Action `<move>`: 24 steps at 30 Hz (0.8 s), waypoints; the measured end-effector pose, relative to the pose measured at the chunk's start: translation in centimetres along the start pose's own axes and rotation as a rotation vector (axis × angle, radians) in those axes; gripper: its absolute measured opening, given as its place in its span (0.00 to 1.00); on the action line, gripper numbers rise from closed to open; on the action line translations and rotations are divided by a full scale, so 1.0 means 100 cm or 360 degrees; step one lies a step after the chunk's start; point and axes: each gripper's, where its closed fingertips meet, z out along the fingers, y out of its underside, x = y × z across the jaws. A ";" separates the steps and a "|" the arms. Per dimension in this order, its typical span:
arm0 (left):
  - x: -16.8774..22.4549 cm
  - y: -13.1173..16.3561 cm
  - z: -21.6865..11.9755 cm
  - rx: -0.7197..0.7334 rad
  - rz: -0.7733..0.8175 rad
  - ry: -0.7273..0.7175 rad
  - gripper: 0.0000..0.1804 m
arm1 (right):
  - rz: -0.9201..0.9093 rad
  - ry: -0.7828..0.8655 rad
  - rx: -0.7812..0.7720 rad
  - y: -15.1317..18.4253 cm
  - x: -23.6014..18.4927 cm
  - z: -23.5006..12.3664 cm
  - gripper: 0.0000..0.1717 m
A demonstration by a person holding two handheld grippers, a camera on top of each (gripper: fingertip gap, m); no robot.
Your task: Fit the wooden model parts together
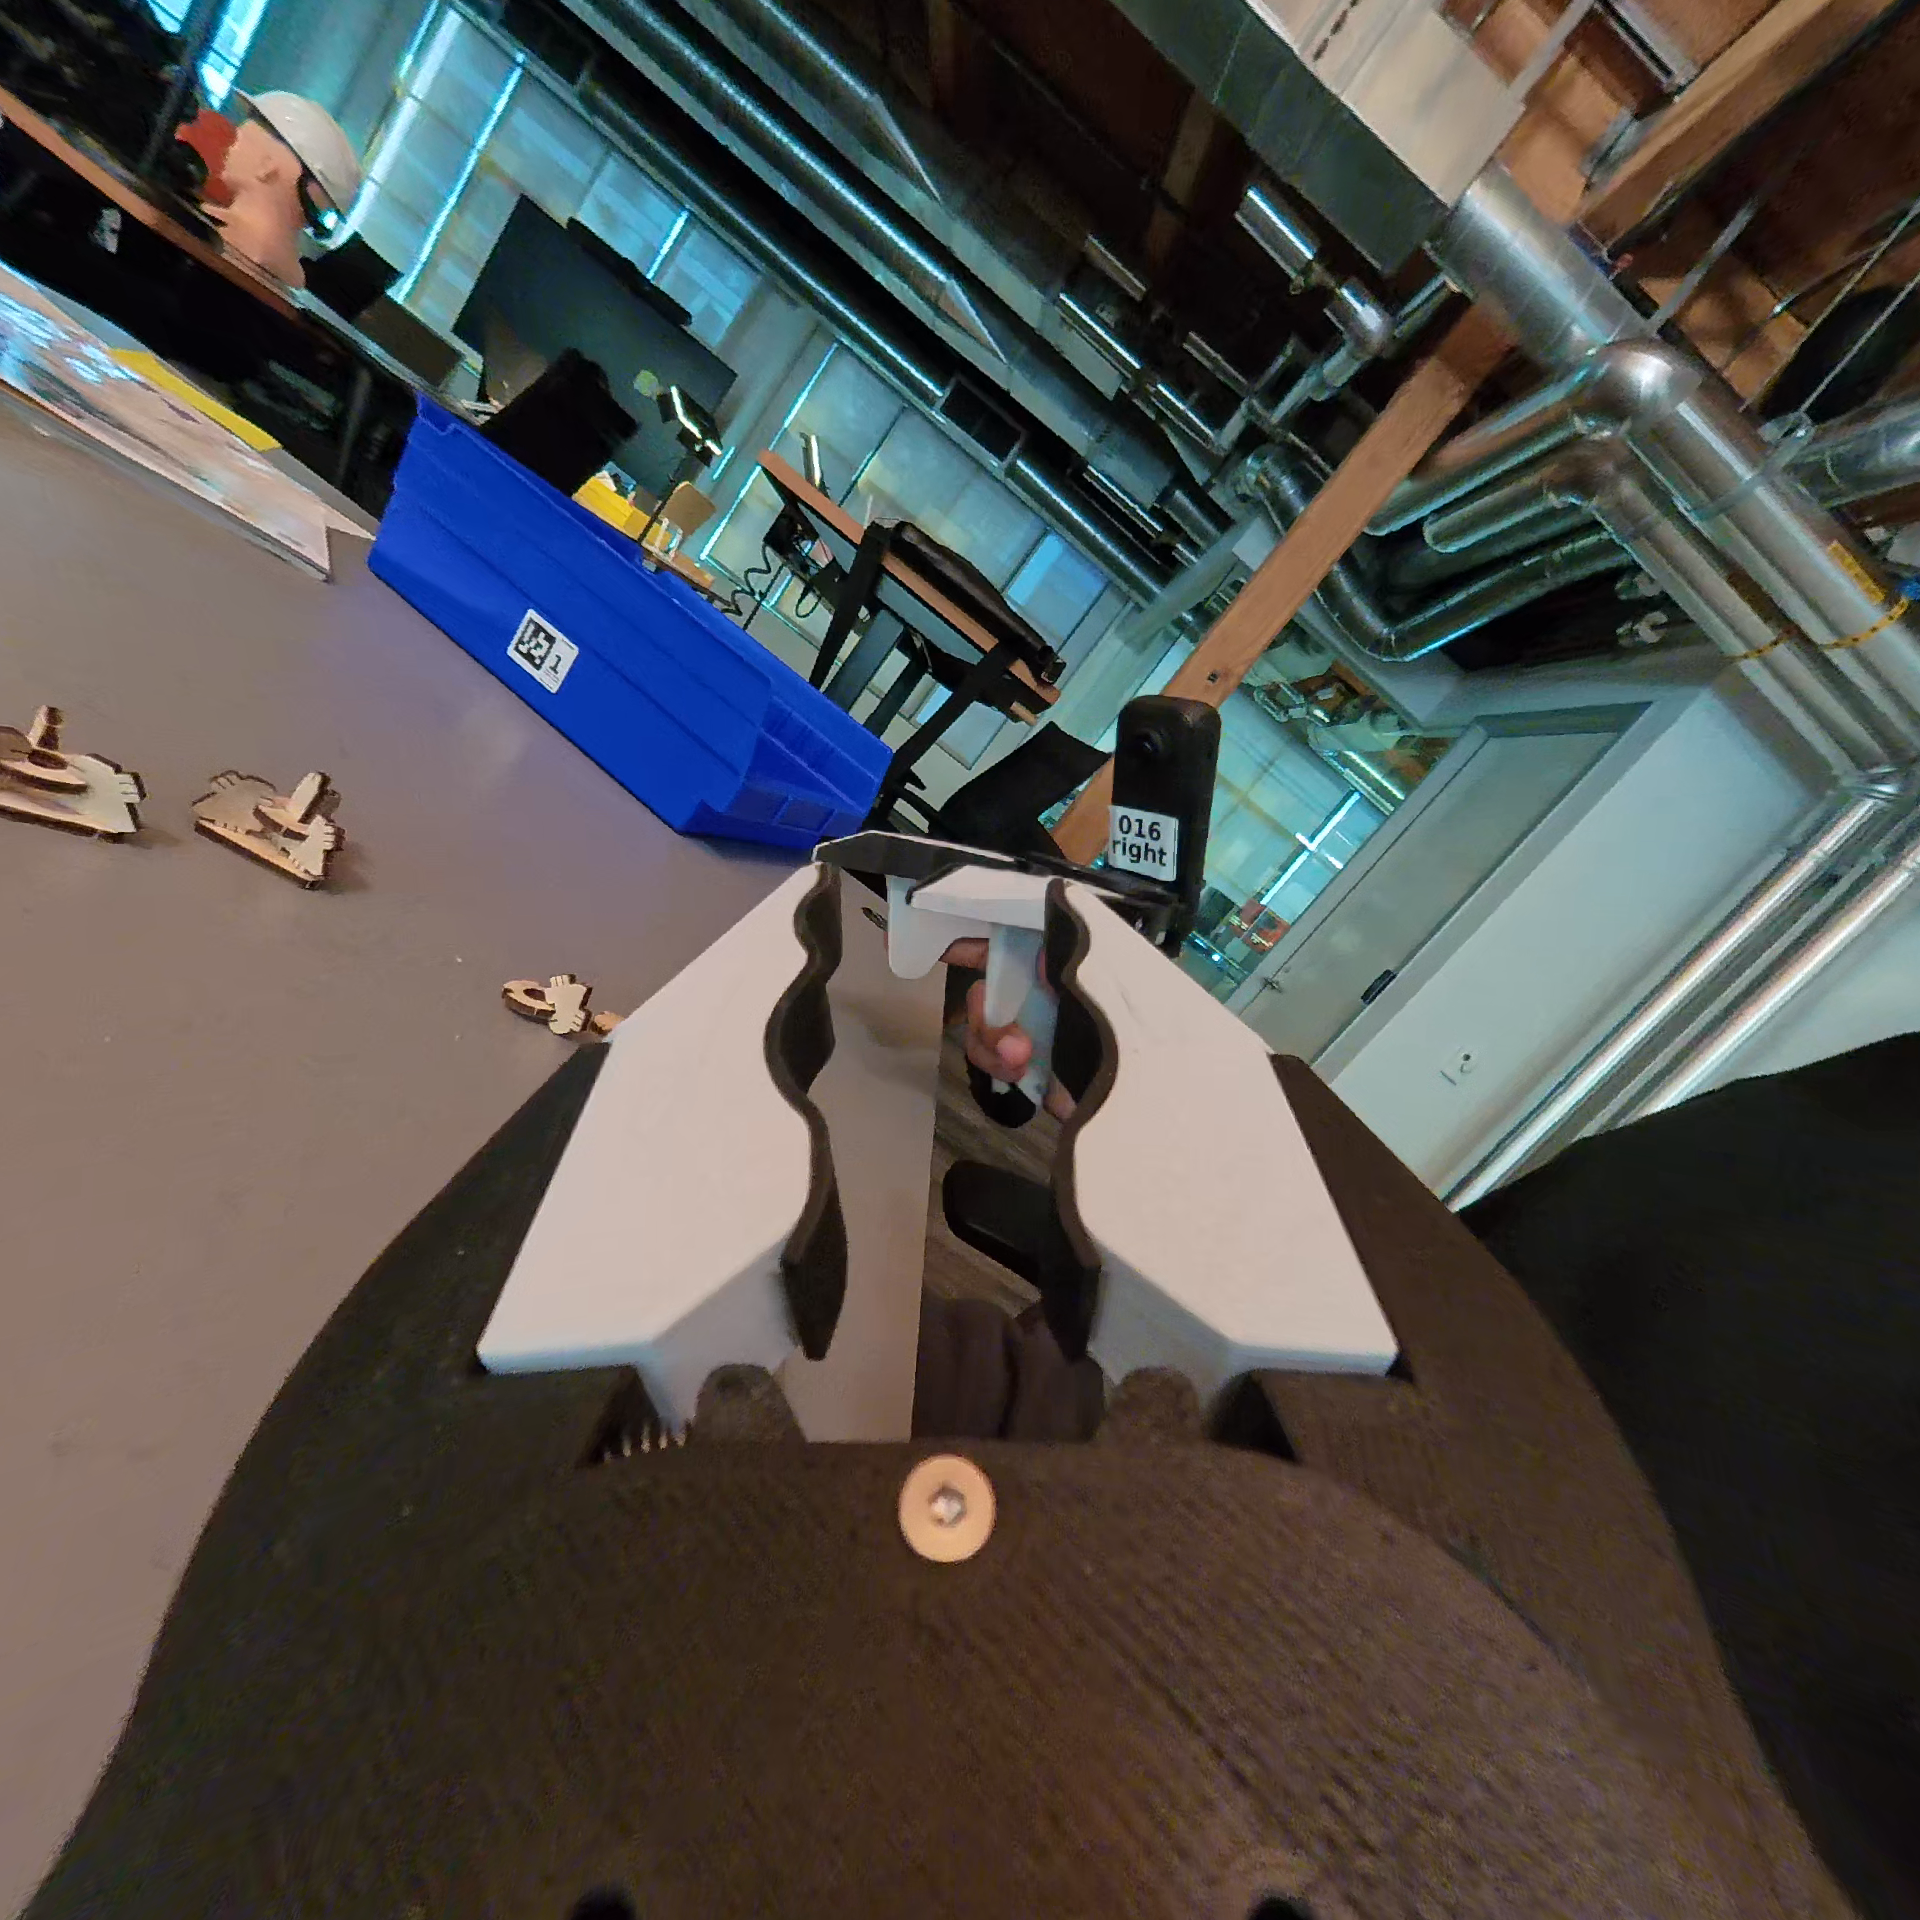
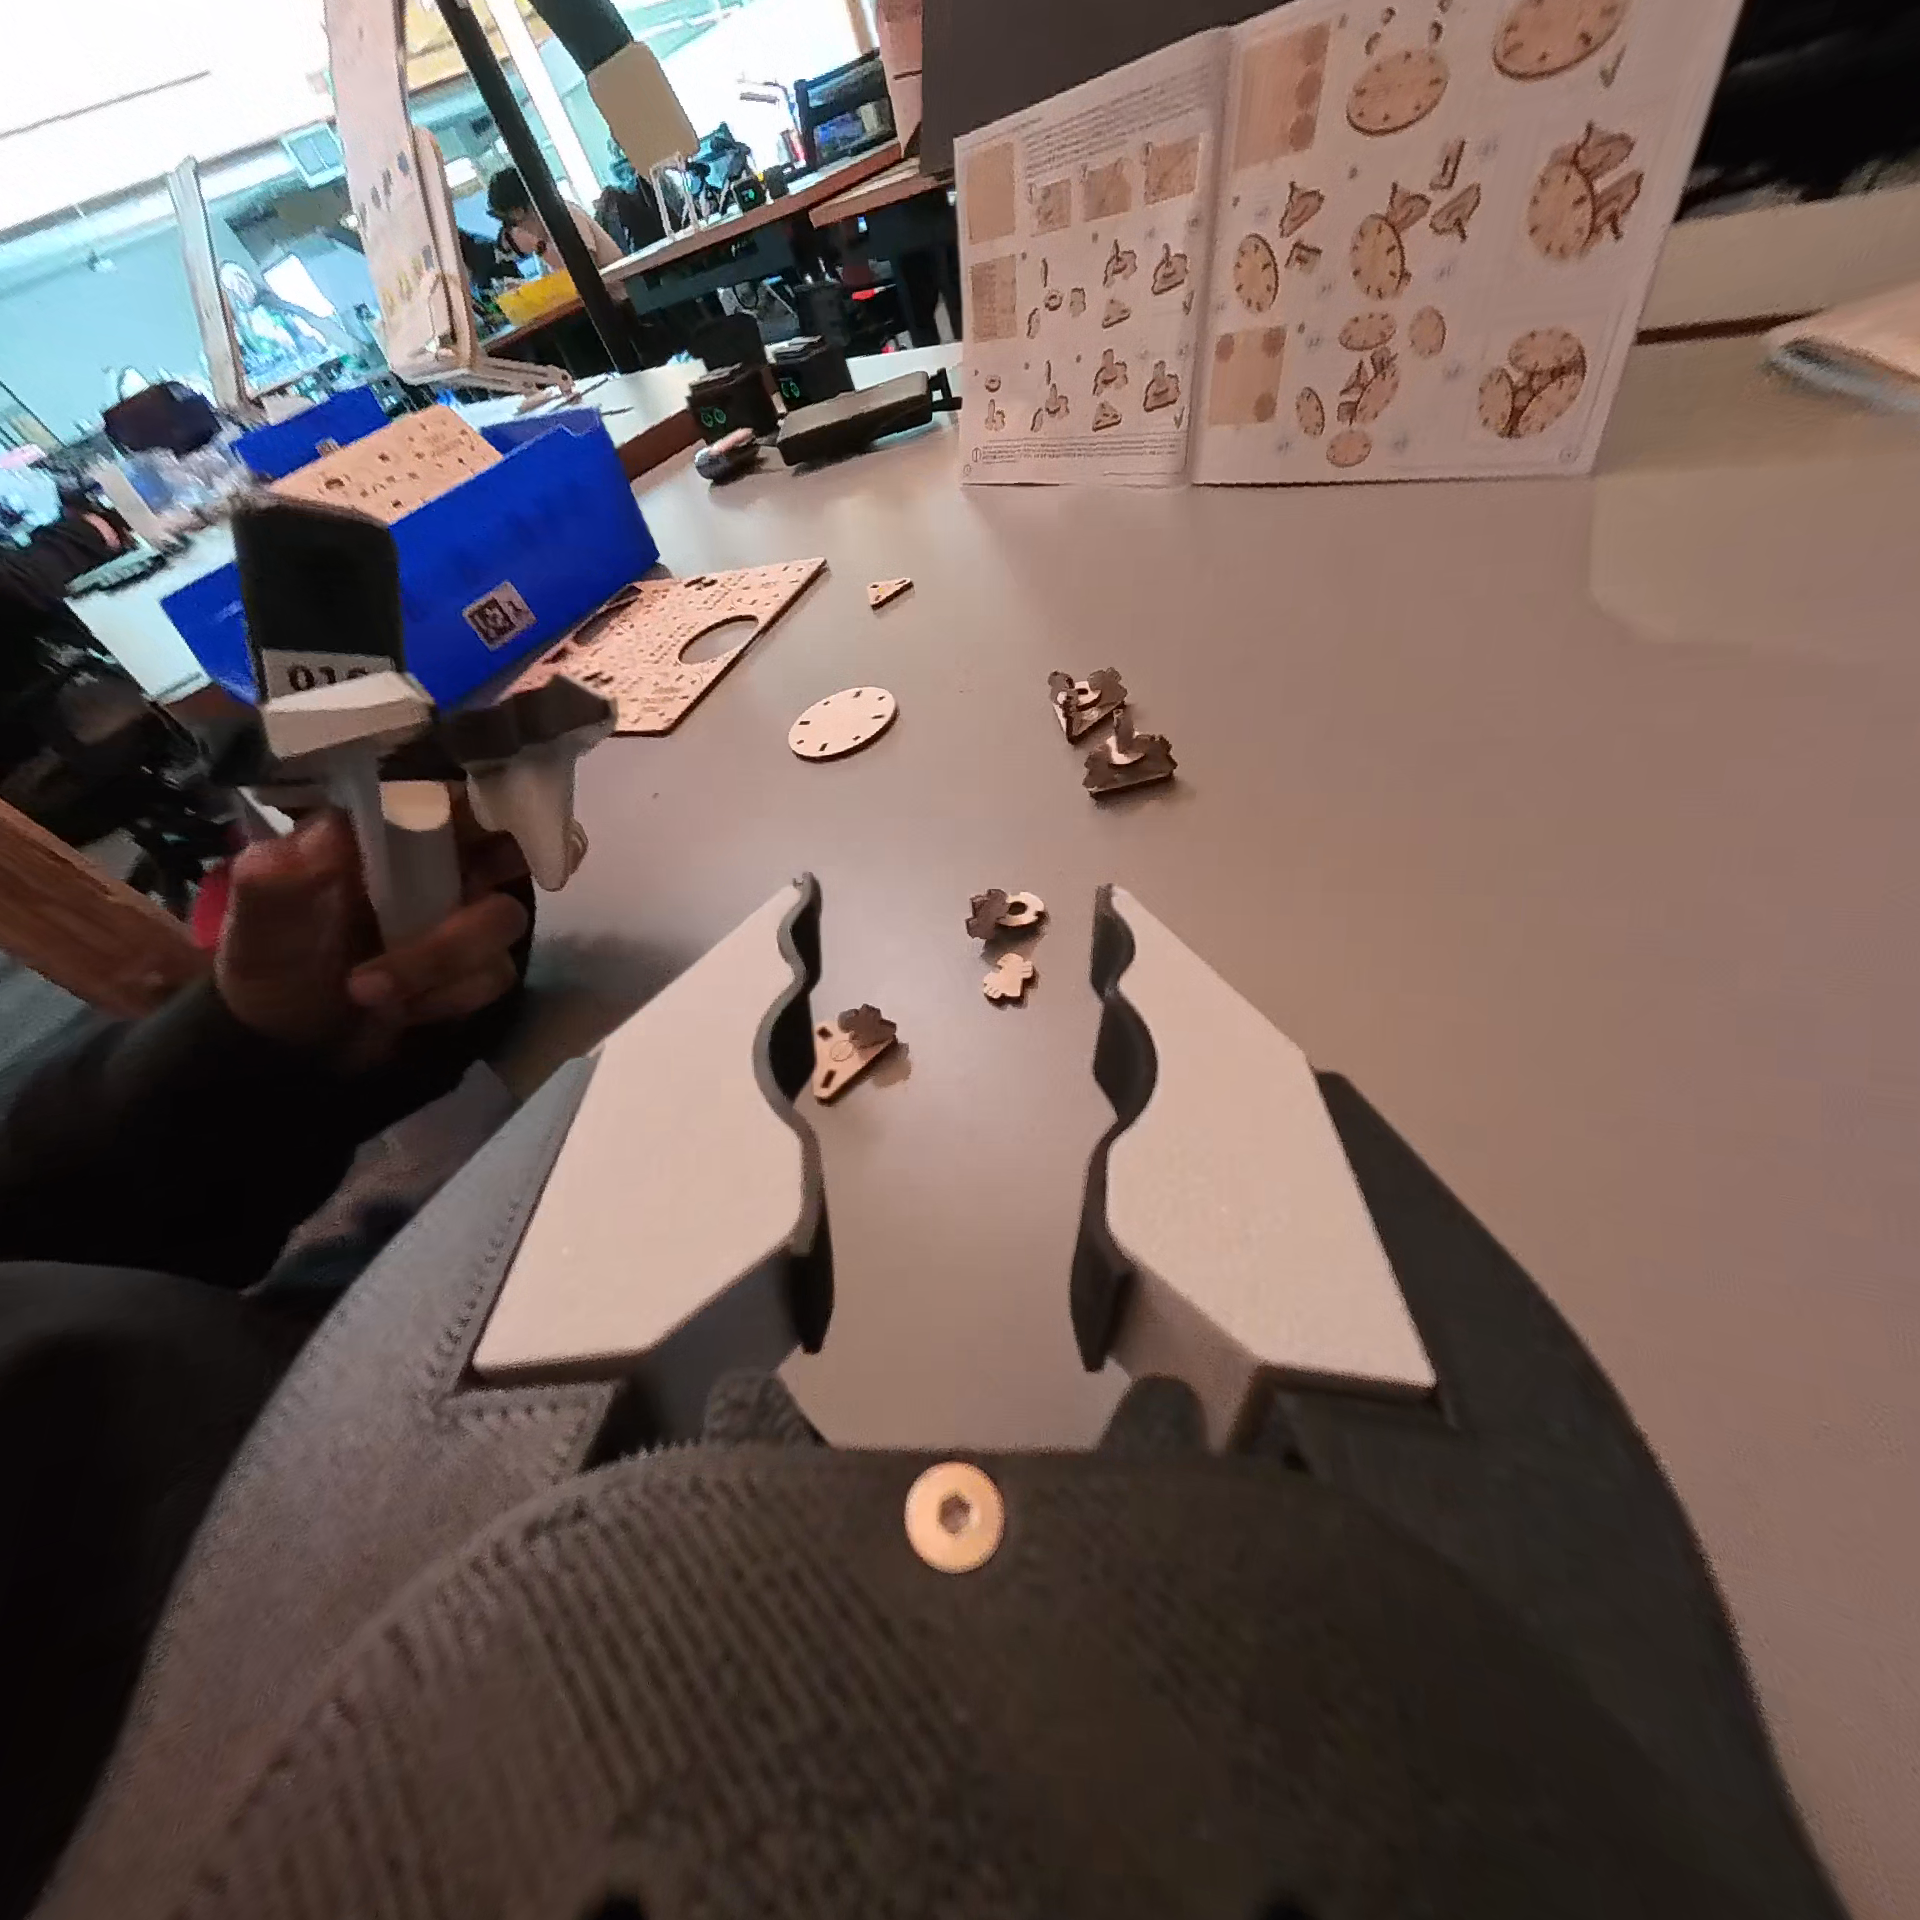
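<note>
My left gripper (image 1: 940, 894) is open with nothing between its pads; it is held tilted above the grey table (image 1: 312, 1039). Beyond its fingertips a hand (image 1: 1003, 1049) holds the right gripper (image 1: 904, 894). My right gripper (image 2: 956, 899) is open and hovers low over the table (image 2: 1455, 935). Between its fingers, lying on the table and untouched, are a small triangular wooden piece with a dark tree shape (image 2: 852, 1049), a small ring-and-tree piece (image 2: 1006, 912) and a tiny pale piece (image 2: 1008, 979). The left gripper (image 2: 561, 727) shows at the left, blurred, in a hand (image 2: 343, 935).
A blue bin (image 2: 520, 551) holds a wooden sheet; it also shows in the left wrist view (image 1: 623, 623). A cut-out wooden sheet (image 2: 675, 644), a round disc (image 2: 842, 722) and two assembled wooden pieces (image 2: 1127, 769) lie farther off. An open instruction booklet (image 2: 1351, 260) stands behind.
</note>
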 end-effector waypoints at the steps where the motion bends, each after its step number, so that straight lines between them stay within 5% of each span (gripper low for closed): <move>1: 0.000 0.000 0.000 -0.0004 -0.0015 0.0005 0.21 | -0.0050 0.0016 -0.0003 0.002 0.000 0.001 0.30; 8: -0.028 0.005 0.009 -0.0127 -0.0085 -0.0228 0.21 | -0.0254 0.0136 -0.0093 0.022 0.016 0.006 0.26; 17: -0.089 0.054 0.038 -0.0844 0.0069 -0.0754 0.17 | -0.0386 0.0185 -0.0174 0.009 0.034 0.032 0.22; 24: -0.107 0.068 0.049 -0.0991 0.0048 -0.0870 0.13 | -0.0593 0.0224 -0.0303 0.012 0.045 0.060 0.18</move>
